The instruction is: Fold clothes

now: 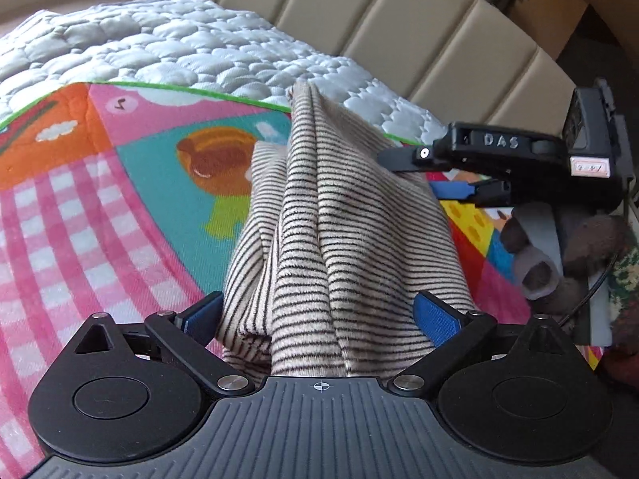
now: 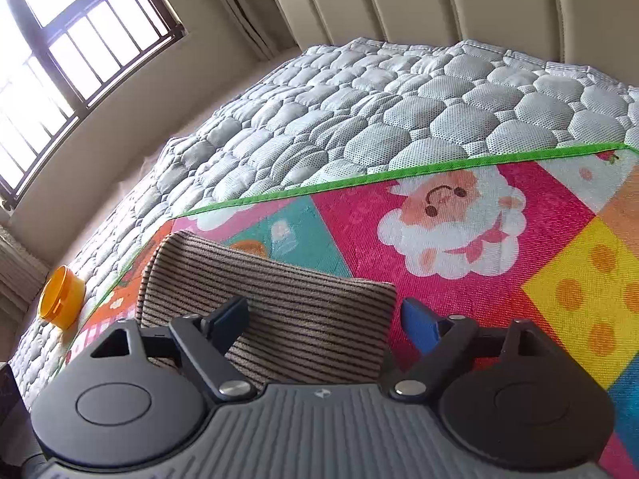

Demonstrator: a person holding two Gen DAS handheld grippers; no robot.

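The striped knit garment is bunched and part-lifted between the blue pads of the left claw, its fabric running away from that claw toward the padded headboard; the jaws stand wide, so whether the pads actually press the cloth cannot be told. In the right wrist view the garment lies as a fairly flat folded band directly ahead of the right claw, whose jaws stand apart with nothing pinched: one pad sits over the fabric, the other over the colourful cartoon play mat on the quilted bed. My read is that at least one fold is made, while the final squaring and laying flat are left. The right claw's body, seen to the right of the left claw, bears raised letters "DAS"; a small pink label beside them is illegible.
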